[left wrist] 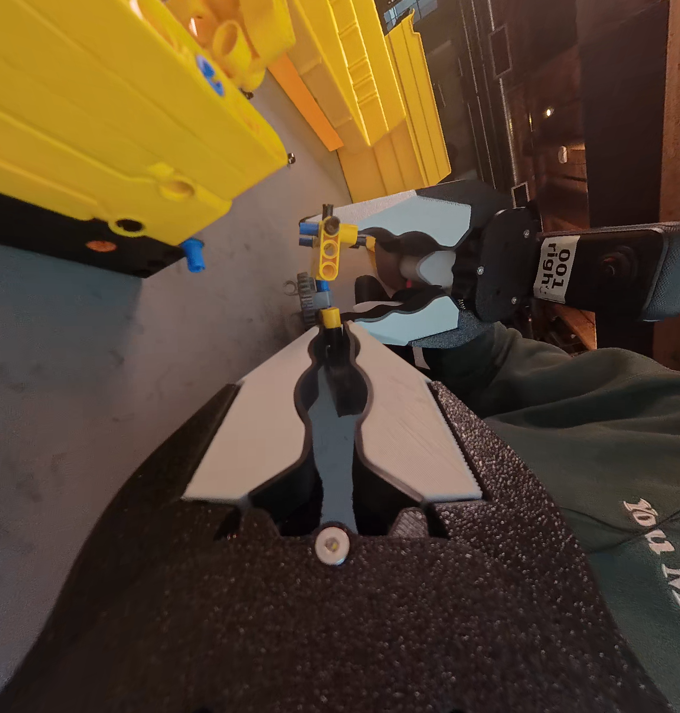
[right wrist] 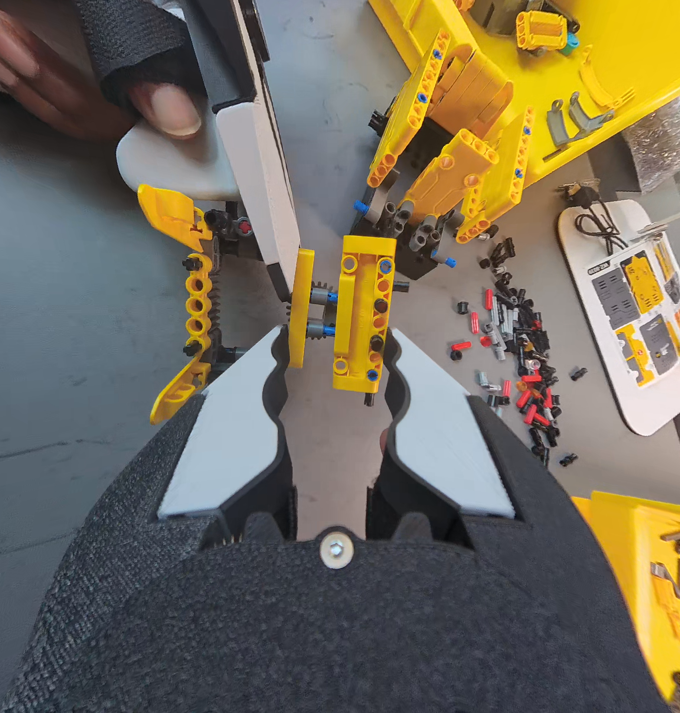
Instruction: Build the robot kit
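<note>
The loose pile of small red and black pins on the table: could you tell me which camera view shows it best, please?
The right wrist view. There the pin pile lies spread on the grey table, right of the yellow assembly between the right claw fingers, beside a white sheet. The left wrist view does not show the pile at all.

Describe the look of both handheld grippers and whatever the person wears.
Both the left gripper and the right gripper have pale grey wedge-shaped fingers with wavy black inner pads on rough black bodies. The right one carries a white label. The person wears a dark green sleeve and a black wrist strap.
</note>
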### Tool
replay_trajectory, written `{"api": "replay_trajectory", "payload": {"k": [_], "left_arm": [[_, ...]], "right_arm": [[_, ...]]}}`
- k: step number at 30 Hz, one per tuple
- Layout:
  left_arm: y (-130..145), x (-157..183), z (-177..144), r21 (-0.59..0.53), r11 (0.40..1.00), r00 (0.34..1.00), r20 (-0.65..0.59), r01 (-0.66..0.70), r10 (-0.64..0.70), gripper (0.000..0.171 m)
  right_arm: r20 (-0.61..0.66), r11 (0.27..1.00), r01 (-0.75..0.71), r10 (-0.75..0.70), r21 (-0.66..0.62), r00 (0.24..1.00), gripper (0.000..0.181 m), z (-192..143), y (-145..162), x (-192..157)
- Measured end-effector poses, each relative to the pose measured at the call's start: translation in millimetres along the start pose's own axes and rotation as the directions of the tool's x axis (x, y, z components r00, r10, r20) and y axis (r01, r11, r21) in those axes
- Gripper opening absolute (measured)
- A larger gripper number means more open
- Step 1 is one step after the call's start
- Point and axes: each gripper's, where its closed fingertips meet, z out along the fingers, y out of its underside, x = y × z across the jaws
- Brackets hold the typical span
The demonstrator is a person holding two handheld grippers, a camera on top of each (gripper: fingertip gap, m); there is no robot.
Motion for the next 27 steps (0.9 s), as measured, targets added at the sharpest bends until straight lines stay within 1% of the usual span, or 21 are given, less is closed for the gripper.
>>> {"api": "replay_trajectory", "payload": {"k": [2,4,6,8,10,13,14,16,18,19,22,25,27], "left_arm": [[2,-3,1,-0.013,1.0,1.0,0.025,-0.015,0.015,0.007],[3,-3,1,-0.016,1.0,0.999,0.033,-0.024,0.025,0.007],[4,-3,2,-0.026,0.999,0.999,0.032,-0.024,0.025,0.007],[6,-3,3,-0.038,0.998,0.998,0.035,-0.042,0.043,0.008],[10,-3,5,-0.067,0.996,0.997,0.042,-0.065,0.068,0.008],[11,-2,6,-0.085,0.994,0.997,0.03,-0.064,0.067,0.008],[12,-3,6,-0.092,0.994,0.997,0.034,-0.062,0.065,0.007],[12,-2,7,-0.1,0.992,0.997,0.028,-0.071,0.074,0.006],[13,-3,7,-0.1,0.992,0.996,0.039,-0.08,0.084,0.006],[12,-3,7,-0.099,0.992,0.996,0.041,-0.077,0.082,0.006],[12,-4,6,-0.094,0.992,0.995,0.048,-0.082,0.086,0.006],[13,-5,4,-0.103,0.991,0.995,0.05,-0.082,0.088,0.006],[14,-5,4,-0.109,0.99,0.994,0.053,-0.087,0.093,0.005]], "right_arm": [[0.024,0.999,-0.038,0.038,0.011,0.999,0.043,2,2,-1],[0.06,0.996,-0.08,0.078,0.025,0.995,0.043,3,3,-3],[0.069,0.997,-0.07,0.068,0.02,0.995,0.043,3,4,-4],[0.105,0.996,-0.086,0.083,0.022,0.991,0.043,2,5,-6],[0.121,0.998,-0.051,0.048,0.026,0.992,0.043,2,6,-8],[0.153,0.999,-0.042,0.039,0.01,0.987,0.046,0,8,-9],[0.153,1.0,-0.014,0.013,0.006,0.988,0.047,0,7,-8],[0.156,0.999,0.024,-0.03,0.041,0.987,0.051,-5,-5,-9],[0.153,0.998,0.066,-0.064,-0.004,0.986,0.053,-1,-5,-10],[0.132,0.995,0.097,-0.095,-0.01,0.987,0.049,1,-4,-8],[0.141,0.998,0.07,-0.069,-0.001,0.988,0.047,2,-7,-9],[0.123,0.996,0.085,-0.087,0.021,0.989,0.044,3,-9,-12],[0.13,0.998,0.055,-0.057,0.022,0.99,0.043,3,-8,-14]]}}
